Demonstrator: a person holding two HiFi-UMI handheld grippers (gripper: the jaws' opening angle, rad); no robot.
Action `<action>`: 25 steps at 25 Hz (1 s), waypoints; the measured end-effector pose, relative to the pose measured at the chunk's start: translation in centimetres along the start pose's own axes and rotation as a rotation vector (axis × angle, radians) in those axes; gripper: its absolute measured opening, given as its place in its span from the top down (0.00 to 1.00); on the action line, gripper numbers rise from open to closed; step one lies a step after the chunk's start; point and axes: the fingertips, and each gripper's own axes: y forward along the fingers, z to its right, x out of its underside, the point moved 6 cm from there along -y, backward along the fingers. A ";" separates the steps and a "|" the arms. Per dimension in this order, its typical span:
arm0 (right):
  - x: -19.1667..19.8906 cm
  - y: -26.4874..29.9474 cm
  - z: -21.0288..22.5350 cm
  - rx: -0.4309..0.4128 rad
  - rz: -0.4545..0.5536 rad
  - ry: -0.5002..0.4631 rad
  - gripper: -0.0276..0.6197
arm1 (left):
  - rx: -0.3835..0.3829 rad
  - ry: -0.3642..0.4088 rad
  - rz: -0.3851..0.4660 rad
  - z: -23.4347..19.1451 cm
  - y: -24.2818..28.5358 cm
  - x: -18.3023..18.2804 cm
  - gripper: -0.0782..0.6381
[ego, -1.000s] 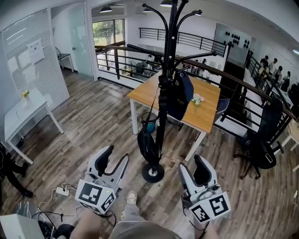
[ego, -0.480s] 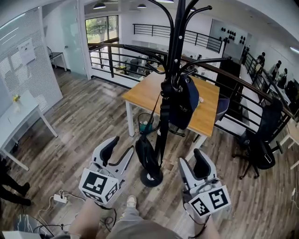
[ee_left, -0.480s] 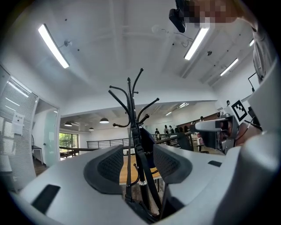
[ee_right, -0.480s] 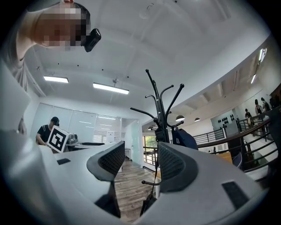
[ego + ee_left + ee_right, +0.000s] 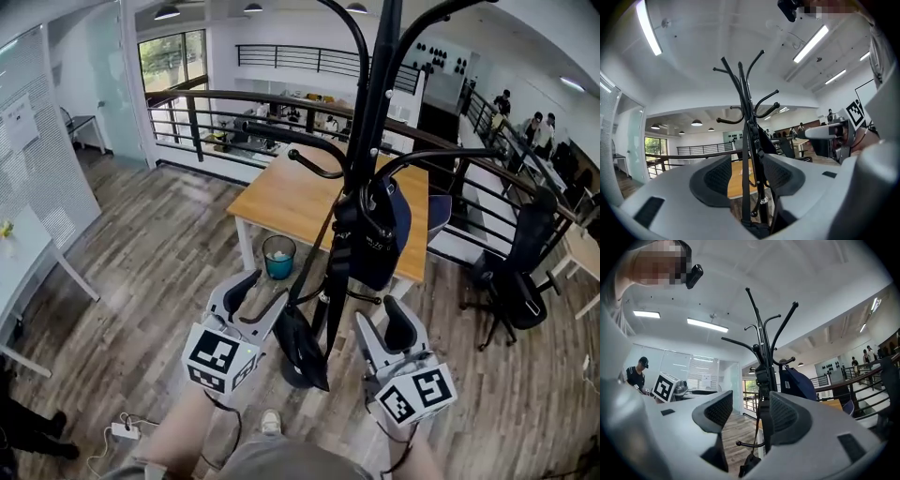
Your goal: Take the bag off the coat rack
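Bag (image 5: 302, 345) hangs between left gripper (image 5: 255, 295), right gripper (image 5: 382, 328); jaws apart.

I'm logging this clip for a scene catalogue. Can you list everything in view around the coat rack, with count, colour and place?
coat rack: one, black, centre, just ahead of the person
navy bag: one, dark navy, hung high on the rack
black bag: one, black, hung low on a long strap beside the pole
table: one, wooden top with white legs, behind the rack
bin: one, teal, under the table
office chair: one, black, far right
railing: one, black, behind the table
power strip: one, white, on the floor at lower left
left gripper: one, grey-white, jaws apart, left of the black bag
right gripper: one, grey-white, jaws apart, right of the pole
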 end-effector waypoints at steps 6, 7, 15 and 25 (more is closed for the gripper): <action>-2.0 -1.4 -1.5 0.042 0.000 0.026 0.58 | 0.084 -0.010 -0.034 1.1 -0.2 -2.3 0.58; -2.1 -1.4 -1.8 0.049 -0.004 0.029 0.57 | 0.101 -0.024 -0.039 1.1 -0.1 -2.4 0.58; -0.4 0.8 -1.9 0.112 -0.024 0.061 0.54 | 0.273 -0.120 -0.059 1.1 3.3 -0.9 0.56; 3.4 3.1 0.4 0.134 -0.119 0.095 0.53 | 0.317 -0.096 -0.162 3.3 7.8 2.8 0.56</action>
